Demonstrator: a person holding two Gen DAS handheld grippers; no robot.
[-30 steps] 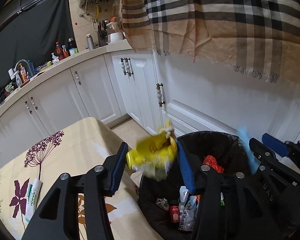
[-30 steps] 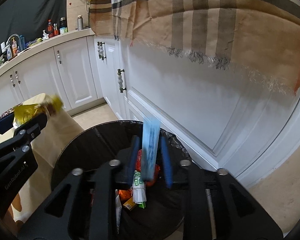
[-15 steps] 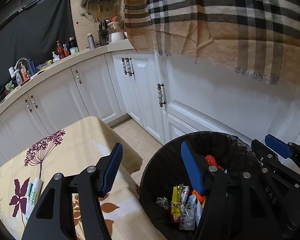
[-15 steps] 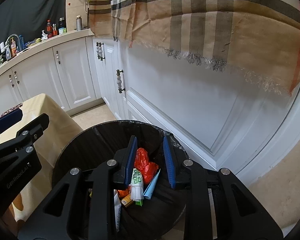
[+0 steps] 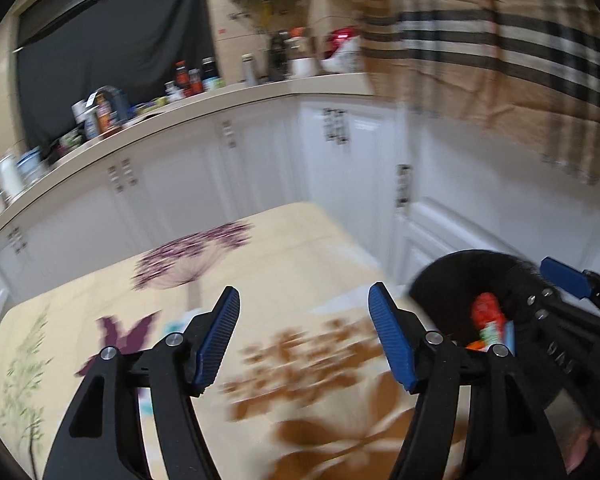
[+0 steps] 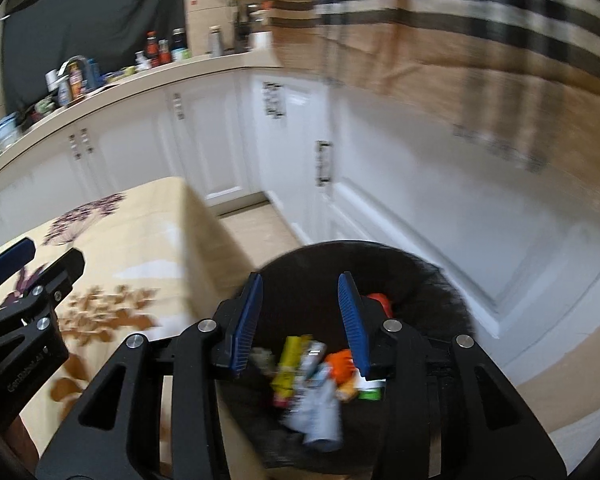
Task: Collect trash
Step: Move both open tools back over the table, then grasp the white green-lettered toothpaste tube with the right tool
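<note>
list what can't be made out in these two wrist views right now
- Trash in the bin: right wrist view, motion blur smears the wrappers; no label reads.
- Bin in the left wrist view: mostly hidden behind the right hand-held gripper.
- Item on the tablecloth: left wrist view, blurred and half hidden by a finger of the left hand-held gripper.
- Counter bottles: too small and blurred.
</note>
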